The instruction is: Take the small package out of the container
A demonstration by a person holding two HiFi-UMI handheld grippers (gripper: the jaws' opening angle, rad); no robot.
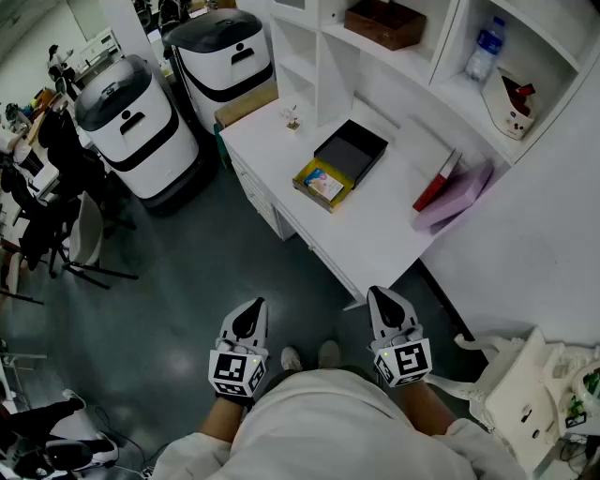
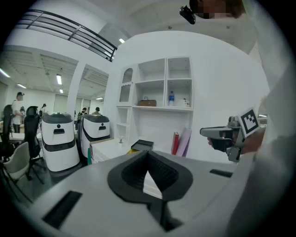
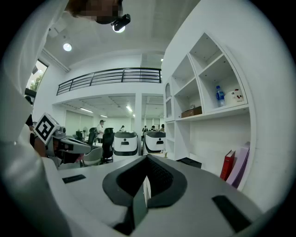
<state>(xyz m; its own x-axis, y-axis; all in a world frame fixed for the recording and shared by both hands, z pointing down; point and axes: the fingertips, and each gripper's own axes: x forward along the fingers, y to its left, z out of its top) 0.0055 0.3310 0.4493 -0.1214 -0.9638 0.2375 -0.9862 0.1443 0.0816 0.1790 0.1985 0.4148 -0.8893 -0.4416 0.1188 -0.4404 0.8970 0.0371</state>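
Both grippers hang low by the person's waist in the head view, well apart from the white desk (image 1: 375,225). The left gripper (image 1: 253,314) has its fingers pressed together with nothing between them, and its own view confirms it. The right gripper (image 1: 385,300) is the same: fingers together and empty.

As for lettering, there is none to read. The marker cubes (image 1: 235,371) carry only black-and-white square patterns. The water bottle (image 1: 485,47) on the shelf has a blue label far too small to make out.

The small package (image 1: 325,183) is on the desk, lying inside the open yellow container (image 1: 307,177). It looks pale and flat, with pink and blue print that blurs at this range. A black tray (image 1: 352,150) sits touching the container's far side.

Further right, a red book (image 1: 436,181) leans against a purple folder (image 1: 461,197). A brown box (image 1: 384,21) is cut off at the top edge.

From the gripper views the package cannot be picked out; only the tray's dark edge shows. The person's pale top blocks the bottom of the head view.
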